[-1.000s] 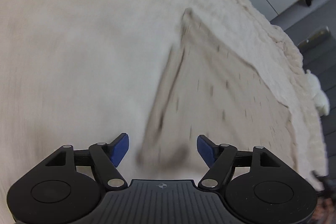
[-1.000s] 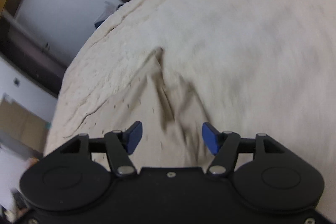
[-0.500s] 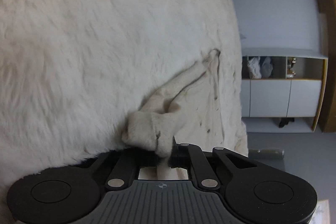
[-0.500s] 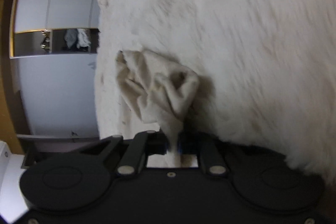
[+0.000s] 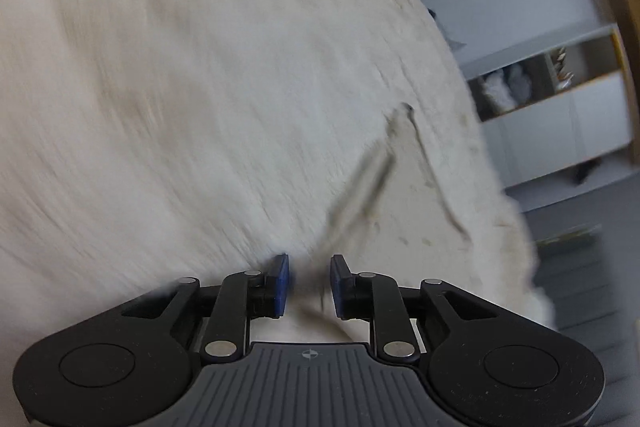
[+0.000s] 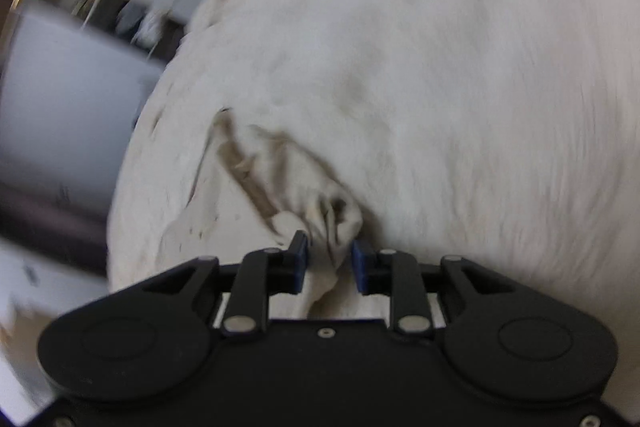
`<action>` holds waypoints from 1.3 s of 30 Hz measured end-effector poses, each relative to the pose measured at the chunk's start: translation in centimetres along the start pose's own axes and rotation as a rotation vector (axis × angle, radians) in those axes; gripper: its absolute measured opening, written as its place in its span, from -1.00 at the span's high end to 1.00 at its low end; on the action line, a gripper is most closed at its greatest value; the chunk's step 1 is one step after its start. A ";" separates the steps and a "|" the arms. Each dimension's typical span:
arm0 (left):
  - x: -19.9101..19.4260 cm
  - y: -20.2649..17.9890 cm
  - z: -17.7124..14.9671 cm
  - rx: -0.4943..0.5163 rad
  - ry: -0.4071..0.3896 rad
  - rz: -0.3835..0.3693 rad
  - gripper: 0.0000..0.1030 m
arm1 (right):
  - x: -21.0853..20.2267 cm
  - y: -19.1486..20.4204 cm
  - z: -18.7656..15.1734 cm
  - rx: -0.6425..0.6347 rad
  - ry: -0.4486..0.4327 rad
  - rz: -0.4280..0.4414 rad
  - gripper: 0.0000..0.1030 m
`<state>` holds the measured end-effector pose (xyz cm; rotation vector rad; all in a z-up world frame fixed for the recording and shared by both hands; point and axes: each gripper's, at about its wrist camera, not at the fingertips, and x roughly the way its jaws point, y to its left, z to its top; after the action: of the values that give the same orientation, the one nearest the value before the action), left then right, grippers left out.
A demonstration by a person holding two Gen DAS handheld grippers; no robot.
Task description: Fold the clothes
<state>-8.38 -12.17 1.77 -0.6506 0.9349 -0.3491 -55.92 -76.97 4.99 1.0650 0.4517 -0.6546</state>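
A beige garment with small dark specks (image 5: 404, 211) lies on a fluffy white blanket (image 5: 180, 87). In the left wrist view my left gripper (image 5: 309, 281) has its blue pads a little apart, with a fold of the cloth lying loosely between them. In the right wrist view the same garment (image 6: 248, 183) is bunched and wrinkled in front of my right gripper (image 6: 331, 259), whose pads also stand a little apart with a bunched fold between them. Both views are blurred by motion.
The blanket (image 6: 460, 67) covers a bed and fills most of both views. A white cabinet with an open shelf (image 5: 552, 99) stands past the bed's far edge, above grey floor (image 5: 580, 267). The same cabinet wall (image 6: 60, 87) shows at left in the right wrist view.
Half a second ago both grippers were shut on bunched corners of the garment. Now both sets of pads have parted and the cloth lies slack between them. Both cameras have swung.
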 end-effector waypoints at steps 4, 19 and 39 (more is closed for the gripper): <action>-2.5 -3.4 0.4 0.268 -0.036 0.028 0.29 | -3.4 4.3 0.4 -0.305 -0.041 -0.045 0.25; 2.1 -10.7 -10.8 1.069 0.194 0.122 -0.24 | -2.8 10.6 -8.2 -0.865 0.077 -0.138 -0.28; 8.3 -12.0 -15.4 1.585 0.137 0.166 -0.39 | 4.4 12.1 -16.0 -1.619 0.188 -0.275 -0.34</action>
<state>-16.51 -31.36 -2.12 0.9024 0.5696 -0.8311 -44.92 -59.77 3.30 -0.4925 1.0315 -0.2329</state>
